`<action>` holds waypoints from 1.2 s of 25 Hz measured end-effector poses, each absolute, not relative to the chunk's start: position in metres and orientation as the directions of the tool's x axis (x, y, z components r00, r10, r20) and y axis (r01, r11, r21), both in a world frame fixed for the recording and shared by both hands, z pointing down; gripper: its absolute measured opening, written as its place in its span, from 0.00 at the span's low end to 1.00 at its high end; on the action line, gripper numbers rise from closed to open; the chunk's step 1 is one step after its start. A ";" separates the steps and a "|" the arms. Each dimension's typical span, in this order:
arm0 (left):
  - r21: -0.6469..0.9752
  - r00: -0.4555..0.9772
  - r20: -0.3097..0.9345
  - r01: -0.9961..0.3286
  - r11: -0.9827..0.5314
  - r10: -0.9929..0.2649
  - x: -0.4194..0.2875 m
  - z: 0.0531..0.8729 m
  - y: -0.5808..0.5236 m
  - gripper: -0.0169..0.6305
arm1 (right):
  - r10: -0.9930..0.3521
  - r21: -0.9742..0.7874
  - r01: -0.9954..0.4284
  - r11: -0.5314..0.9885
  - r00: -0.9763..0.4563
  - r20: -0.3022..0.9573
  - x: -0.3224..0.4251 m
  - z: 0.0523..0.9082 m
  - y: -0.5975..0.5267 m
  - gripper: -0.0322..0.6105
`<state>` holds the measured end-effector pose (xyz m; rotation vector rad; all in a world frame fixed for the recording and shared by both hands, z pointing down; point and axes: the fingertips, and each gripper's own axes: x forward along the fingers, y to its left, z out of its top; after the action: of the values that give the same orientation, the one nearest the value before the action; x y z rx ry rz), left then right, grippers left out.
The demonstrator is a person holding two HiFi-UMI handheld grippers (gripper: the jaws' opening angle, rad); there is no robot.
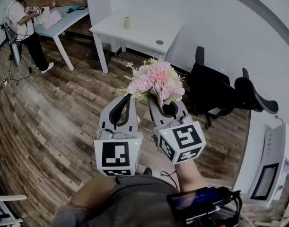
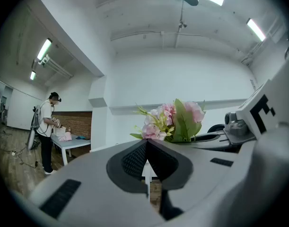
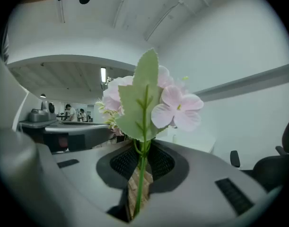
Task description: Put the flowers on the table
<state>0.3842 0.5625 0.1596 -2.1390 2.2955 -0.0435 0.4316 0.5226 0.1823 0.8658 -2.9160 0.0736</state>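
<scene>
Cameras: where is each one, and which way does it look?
Head view: on the person's head, looking down at left gripper, right gripper, flowers, floor; a forearm shows.
Left gripper view: on that gripper, looking level past its shut, empty jaws.
Right gripper view: on that gripper, looking along jaws gripping the flowers.
Shared: all see the flowers.

Pink flowers [image 1: 155, 81], white table [image 1: 139, 31], black chairs [image 1: 215, 91]

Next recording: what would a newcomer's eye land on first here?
The bunch of pink and cream flowers, mid-frame in the head view, its green stem clamped in the right hand-held gripper. Beside it, the left hand-held gripper is shut on nothing; the white rectangular table stands beyond.
</scene>
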 end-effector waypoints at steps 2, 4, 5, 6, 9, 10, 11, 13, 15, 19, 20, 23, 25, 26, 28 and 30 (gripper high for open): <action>-0.025 -0.067 0.013 -0.997 0.067 -0.998 0.384 0.160 0.563 0.04 | -0.542 -0.019 -0.547 0.837 -0.834 0.105 0.431 0.183 0.523 0.13; -0.026 -0.065 0.012 -0.998 0.064 -0.998 0.384 0.161 0.564 0.04 | -0.542 -0.019 -0.547 0.837 -0.834 0.103 0.430 0.183 0.524 0.13; -0.026 -0.064 0.011 -0.998 0.063 -0.998 0.382 0.161 0.565 0.04 | -0.542 -0.017 -0.547 0.837 -0.834 0.102 0.429 0.183 0.525 0.13; -0.025 -0.063 0.010 -0.998 0.063 -0.998 0.381 0.161 0.566 0.04 | -0.542 -0.015 -0.546 0.837 -0.834 0.101 0.427 0.183 0.526 0.13; -0.025 -0.063 0.001 -0.998 0.063 -0.998 0.378 0.160 0.566 0.04 | -0.543 -0.007 -0.546 0.838 -0.835 0.094 0.424 0.181 0.526 0.13; -0.026 -0.062 -0.002 -0.998 0.062 -0.998 0.377 0.160 0.565 0.04 | -0.543 -0.007 -0.546 0.838 -0.835 0.091 0.423 0.181 0.525 0.13; -0.025 -0.061 -0.003 -0.998 0.061 -0.998 0.375 0.161 0.565 0.04 | -0.543 -0.009 -0.546 0.838 -0.835 0.088 0.421 0.181 0.525 0.13; -0.023 -0.058 -0.007 -0.998 0.058 -0.998 0.369 0.162 0.564 0.04 | -0.541 -0.024 -0.544 0.839 -0.837 0.081 0.415 0.181 0.524 0.13; -0.021 -0.060 -0.014 -0.998 0.060 -0.998 0.364 0.163 0.564 0.04 | -0.540 -0.034 -0.543 0.839 -0.838 0.077 0.412 0.182 0.524 0.13; -0.003 -0.083 -0.021 -0.997 0.083 -0.996 0.336 0.169 0.563 0.04 | -0.556 -0.029 -0.559 0.829 -0.828 0.076 0.401 0.186 0.519 0.13; 0.005 -0.088 -0.017 -0.996 0.088 -0.996 0.325 0.171 0.564 0.04 | -0.562 -0.028 -0.566 0.824 -0.823 0.082 0.397 0.187 0.518 0.13; 0.023 -0.094 -0.004 -0.995 0.094 -0.996 0.305 0.172 0.562 0.04 | -0.588 -0.033 -0.593 0.805 -0.803 0.096 0.393 0.185 0.511 0.13; 0.027 -0.096 0.002 -0.995 0.096 -0.995 0.301 0.173 0.558 0.04 | -0.606 -0.040 -0.612 0.790 -0.789 0.097 0.399 0.182 0.502 0.13; 0.028 -0.096 0.008 -0.995 0.096 -0.995 0.301 0.174 0.555 0.04 | -0.615 -0.044 -0.620 0.783 -0.783 0.097 0.402 0.182 0.498 0.13; 0.029 -0.093 0.025 -0.995 0.094 -0.995 0.302 0.182 0.548 0.04 | -0.627 -0.054 -0.633 0.772 -0.773 0.096 0.409 0.183 0.489 0.13; 0.028 -0.091 0.043 -0.995 0.092 -0.995 0.304 0.189 0.536 0.04 | -0.628 -0.064 -0.635 0.770 -0.772 0.096 0.411 0.186 0.478 0.13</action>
<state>0.3040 0.5363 0.1895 -2.1517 2.3579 -0.0139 0.4114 0.4783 0.1864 1.0327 -2.8901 0.1425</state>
